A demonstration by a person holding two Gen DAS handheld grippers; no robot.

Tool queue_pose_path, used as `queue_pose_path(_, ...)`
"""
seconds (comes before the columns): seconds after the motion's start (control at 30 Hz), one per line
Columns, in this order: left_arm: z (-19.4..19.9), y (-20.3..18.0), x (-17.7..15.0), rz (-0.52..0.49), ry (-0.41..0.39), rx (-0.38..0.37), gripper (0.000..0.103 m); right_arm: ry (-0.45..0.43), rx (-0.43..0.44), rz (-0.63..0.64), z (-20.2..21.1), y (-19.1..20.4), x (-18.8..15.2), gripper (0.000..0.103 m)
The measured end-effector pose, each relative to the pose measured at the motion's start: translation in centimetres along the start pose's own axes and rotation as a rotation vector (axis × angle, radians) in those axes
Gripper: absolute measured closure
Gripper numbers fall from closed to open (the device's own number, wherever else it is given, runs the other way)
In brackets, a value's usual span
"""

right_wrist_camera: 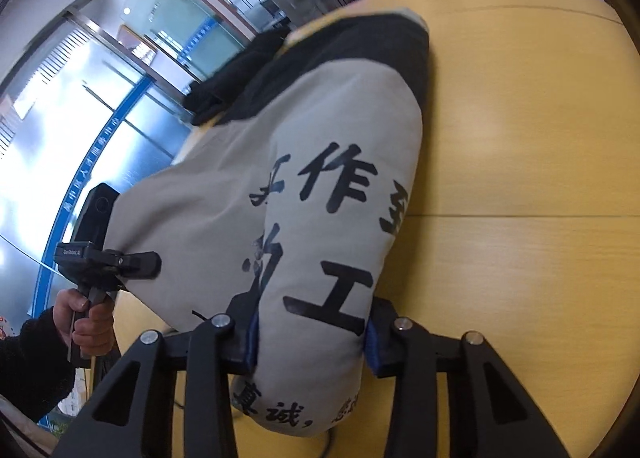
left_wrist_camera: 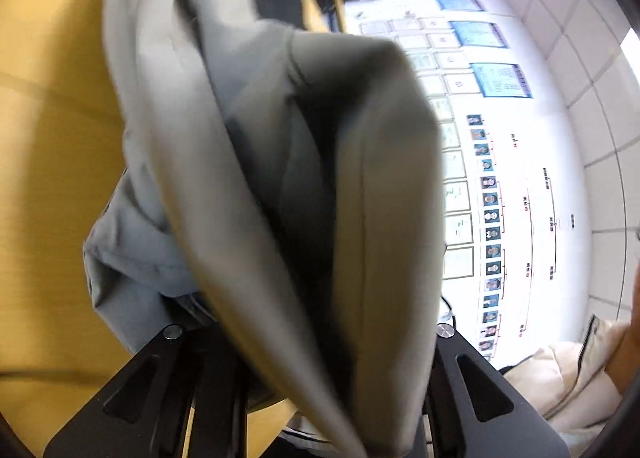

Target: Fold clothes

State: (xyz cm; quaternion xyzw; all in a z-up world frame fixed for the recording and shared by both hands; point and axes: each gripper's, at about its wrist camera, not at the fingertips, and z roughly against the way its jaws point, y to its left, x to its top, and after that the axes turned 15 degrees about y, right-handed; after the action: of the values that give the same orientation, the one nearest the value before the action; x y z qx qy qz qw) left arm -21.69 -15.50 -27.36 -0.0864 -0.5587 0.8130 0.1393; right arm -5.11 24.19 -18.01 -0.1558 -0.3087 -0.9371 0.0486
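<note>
Yellow wood-grain covered the round worktop point(right_wrist_camera: 540, 138), with a seam running across it, and behind it stood glass doors point(right_wrist_camera: 132, 70) with blue trim on one side and a white tiled wall point(left_wrist_camera: 580, 138) hung with framed sheets and a column of small portrait photos point(left_wrist_camera: 490, 218) on the other. No box, basket or other container showed in either view. One grey jacket point(right_wrist_camera: 328, 186) with a black collar part and large black printed characters was lifted off the worktop, stretched between the two grippers, its far black end resting near the worktop's far side. The right gripper point(right_wrist_camera: 310, 342) pinched a thick roll of the printed fabric, its blue-padded fingers point(right_wrist_camera: 252, 338) pressing in on both sides of the bundle. The left gripper point(right_wrist_camera: 132, 264) appeared in the right wrist view as a black tool clamped onto the jacket's edge, held by a hand point(right_wrist_camera: 90, 318) with a dark sleeve. From its own camera the left gripper's point(left_wrist_camera: 304, 370) fingertips were hidden under a fold of grey cloth draped across the lens view, but the fabric ran down between its black arms. A cream-coloured garment point(left_wrist_camera: 568, 386) showed at the lower right edge there.
</note>
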Motion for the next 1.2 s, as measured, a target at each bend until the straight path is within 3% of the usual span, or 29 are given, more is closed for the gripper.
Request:
queue_pose_path(0.23, 19.2, -0.8, -1.4, -0.126, -0.125, 0.126, 0.084, -0.206, 0.060, 0.117, -7.5, 14.9, 5.9, 0.067)
queue_pose_path(0.33, 26.8, 1.1, -1.6, -0.151, -0.152, 0.193, 0.082, -0.249, 0.079, 0.146, -12.4, 20.5, 9.0, 0.067)
queue_pose_path(0.43, 32.4, 5.8, -1.7, -0.112, -0.156, 0.230, 0.081, -0.207, 0.091, 0.129, -20.0, 24.6, 11.4, 0.067)
queue_pose_path(0.5, 35.1, 12.0, -1.9, 0.011, -0.149, 0.249, 0.083, -0.119, 0.088, 0.095, -26.6, 26.6, 12.2, 0.067)
queue_pose_path(0.6, 36.9, 16.9, -2.9, 0.084, -0.144, 0.245, 0.080, -0.002, 0.060, 0.026, -34.3, 27.8, 11.9, 0.066)
queue_pose_path(0.67, 37.4, 18.3, -3.6, 0.089, -0.146, 0.224, 0.079, -0.016, 0.056, 0.006, -35.4, 28.7, 11.6, 0.065)
queue_pose_path(0.83, 36.9, 18.2, -4.9, 0.062, -0.128, 0.185, 0.079, 0.005, 0.016, -0.010, -35.7, 28.9, 11.5, 0.065)
queue_pose_path(0.93, 36.3, 17.8, -6.1, 0.064, -0.122, 0.200, 0.074, 0.036, -0.008, -0.013, -35.5, 28.7, 12.0, 0.064)
queue_pose_path(1.0, 36.0, 17.5, -7.0, 0.077, -0.127, 0.217, 0.065, 0.069, -0.019, -0.021, -35.4, 28.9, 14.0, 0.060)
queue_pose_path(1.03, 36.0, 17.2, -7.5, 0.089, -0.136, 0.231, 0.061, 0.086, -0.025, -0.026, -35.4, 28.9, 14.4, 0.053)
queue_pose_path(1.13, 36.5, 15.1, -9.3, 0.112, -0.175, 0.262, 0.058, 0.098, -0.063, 0.012, -33.6, 29.6, 14.5, 0.039)
queue_pose_path(1.2, 36.4, 12.3, -11.0, 0.101, -0.188, 0.341, 0.052, 0.095, -0.080, 0.056, -31.5, 29.8, 14.1, 0.035)
